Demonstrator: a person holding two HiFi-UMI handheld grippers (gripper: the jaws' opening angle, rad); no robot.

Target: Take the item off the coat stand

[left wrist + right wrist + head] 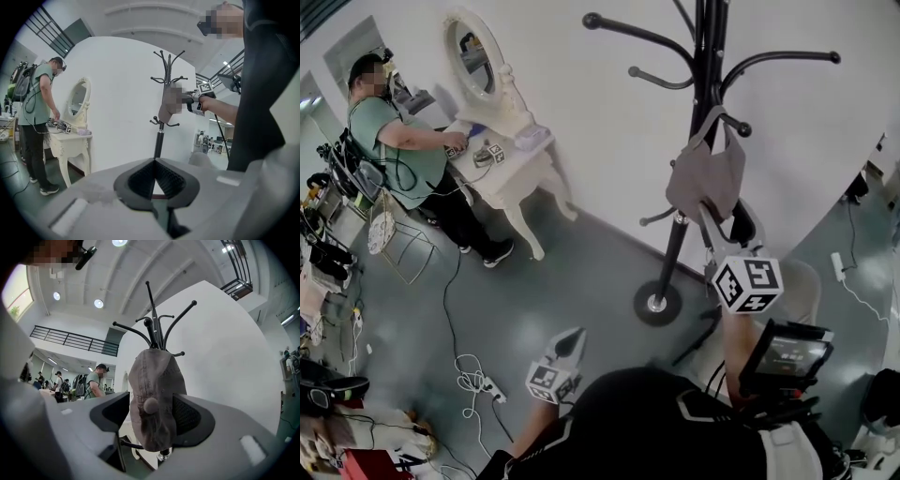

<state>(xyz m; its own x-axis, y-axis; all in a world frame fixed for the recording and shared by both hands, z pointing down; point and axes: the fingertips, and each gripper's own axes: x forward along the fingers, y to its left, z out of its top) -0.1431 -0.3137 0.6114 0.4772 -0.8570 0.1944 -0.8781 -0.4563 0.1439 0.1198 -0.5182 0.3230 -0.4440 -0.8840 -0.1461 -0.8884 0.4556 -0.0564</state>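
Observation:
A grey cap [705, 178] hangs on a hook of the black coat stand [680, 234]. My right gripper [729, 225] is raised to it and stands open. In the right gripper view the cap [152, 394] hangs between the two dark pads of that gripper [150, 416], with the stand's hooks [154, 329] behind it; whether a pad touches the cloth I cannot tell. My left gripper [569, 342] is held low, away from the stand, tips together and empty. Its own view [155, 161] looks at the stand [159, 140] and the cap [169, 105] from a distance.
A white dressing table [502, 164] with an oval mirror stands at the back left, a person in a green shirt [403, 150] working at it. Cables and a power strip [478, 380] lie on the grey floor. The stand's round base [657, 302] sits by the white wall.

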